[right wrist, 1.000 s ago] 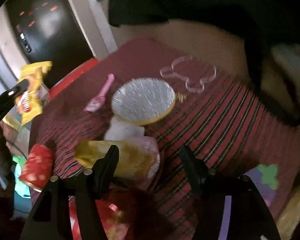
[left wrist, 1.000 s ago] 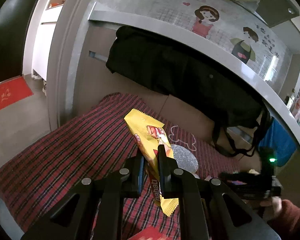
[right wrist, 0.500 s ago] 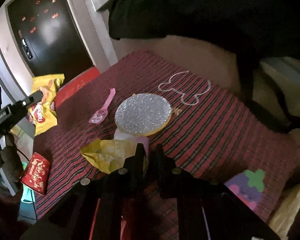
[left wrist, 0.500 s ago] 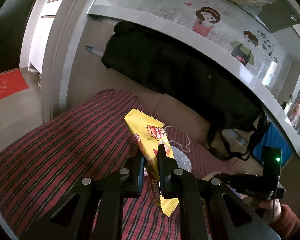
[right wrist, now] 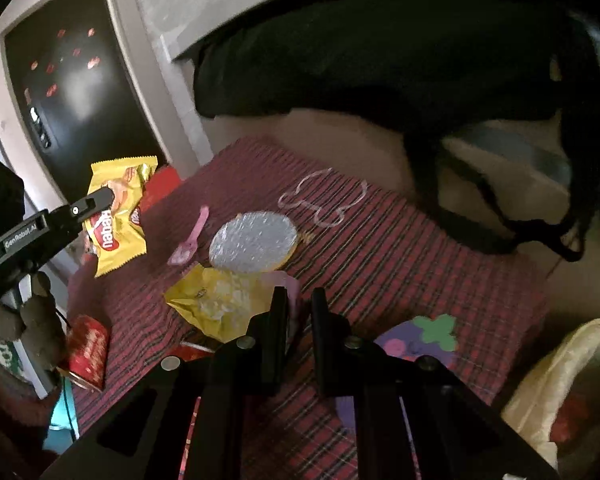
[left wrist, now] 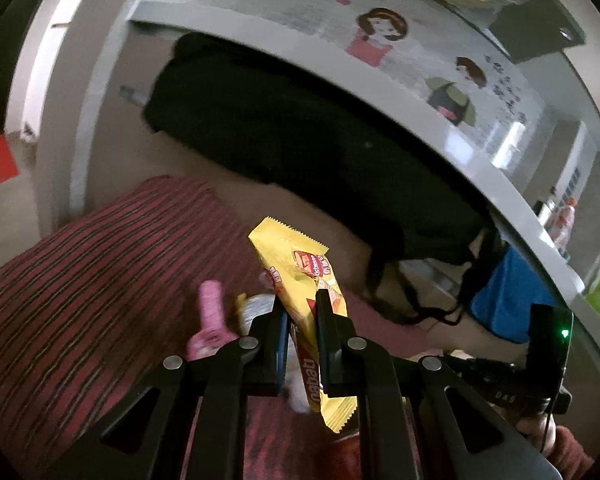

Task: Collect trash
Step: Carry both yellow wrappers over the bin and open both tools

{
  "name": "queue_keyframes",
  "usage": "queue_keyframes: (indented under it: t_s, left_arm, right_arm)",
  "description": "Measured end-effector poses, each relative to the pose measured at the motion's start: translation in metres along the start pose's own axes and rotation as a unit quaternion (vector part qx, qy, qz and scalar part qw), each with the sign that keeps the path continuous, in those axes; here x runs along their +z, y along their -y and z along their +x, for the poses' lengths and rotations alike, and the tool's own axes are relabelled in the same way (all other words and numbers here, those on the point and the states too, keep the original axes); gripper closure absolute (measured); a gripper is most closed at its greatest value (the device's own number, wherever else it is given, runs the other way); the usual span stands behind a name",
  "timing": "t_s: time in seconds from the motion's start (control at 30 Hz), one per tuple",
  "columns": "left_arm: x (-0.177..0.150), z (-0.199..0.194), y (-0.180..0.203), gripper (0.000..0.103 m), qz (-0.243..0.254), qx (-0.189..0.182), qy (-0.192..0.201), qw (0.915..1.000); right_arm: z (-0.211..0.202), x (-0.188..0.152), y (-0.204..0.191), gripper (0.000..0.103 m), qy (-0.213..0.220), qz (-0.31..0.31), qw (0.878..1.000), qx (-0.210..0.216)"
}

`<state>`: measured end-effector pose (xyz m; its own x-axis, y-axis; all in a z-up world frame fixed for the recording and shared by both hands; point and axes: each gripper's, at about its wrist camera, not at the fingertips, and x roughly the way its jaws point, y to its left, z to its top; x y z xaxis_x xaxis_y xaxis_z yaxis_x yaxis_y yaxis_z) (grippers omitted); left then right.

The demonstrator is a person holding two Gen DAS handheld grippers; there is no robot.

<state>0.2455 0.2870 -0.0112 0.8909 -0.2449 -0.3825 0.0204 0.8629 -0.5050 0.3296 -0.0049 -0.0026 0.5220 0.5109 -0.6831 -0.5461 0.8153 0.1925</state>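
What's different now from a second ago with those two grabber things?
The right gripper, open over the crumpled yellow wrapper a second ago, has shut its fingers on that wrapper's pink edge and begun lifting. The left gripper has kept its hold on the yellow snack packet. The silver disc and pink spoon stayed put.

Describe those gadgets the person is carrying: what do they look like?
Both are matte black. The left gripper has two flat, narrow jaws on linked bars with silver rivets, and white lettering on its side in the right wrist view. The right gripper matches it. A black box with a green light rides on it; a reddish sleeve shows below.
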Motion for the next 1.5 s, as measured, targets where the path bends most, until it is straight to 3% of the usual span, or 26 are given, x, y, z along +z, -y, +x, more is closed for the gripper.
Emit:
queue_keyframes:
  t_s: [0.23, 0.57, 0.8, 1.03, 1.23, 1.5]
  left_arm:
    - [0.008, 0.006, 0.066, 0.090, 0.069, -0.018, 0.015, 0.9973]
    - [-0.013, 0.028, 0.160, 0.090, 0.134, -0.043, -0.008, 0.9900]
    - [-0.039, 0.036, 0.245, 0.090, 0.191, -0.067, -0.006, 0.9794]
    - [-0.080, 0.054, 0.321, 0.090, 0.230, -0.113, -0.019, 0.9665]
    - [-0.117, 0.073, 0.363, 0.090, 0.249, -0.144, -0.039, 0.9569]
    - [-0.149, 0.098, 0.387, 0.090, 0.253, -0.150, -0.067, 0.9533]
  right_arm:
    - [-0.044, 0.004, 0.021, 0.093, 0.059, 0.023, 0.998, -0.018]
    - [-0.109, -0.013, 0.067, 0.093, 0.125, 0.048, 0.989, -0.057]
    - [-0.170, -0.049, 0.122, 0.093, 0.171, 0.087, 0.976, -0.105]
    - [-0.230, -0.096, 0.172, 0.093, 0.201, 0.135, 0.958, -0.152]
    - [-0.261, -0.127, 0.198, 0.093, 0.210, 0.157, 0.947, -0.187]
    - [-0.268, -0.149, 0.215, 0.093, 0.213, 0.168, 0.941, -0.201]
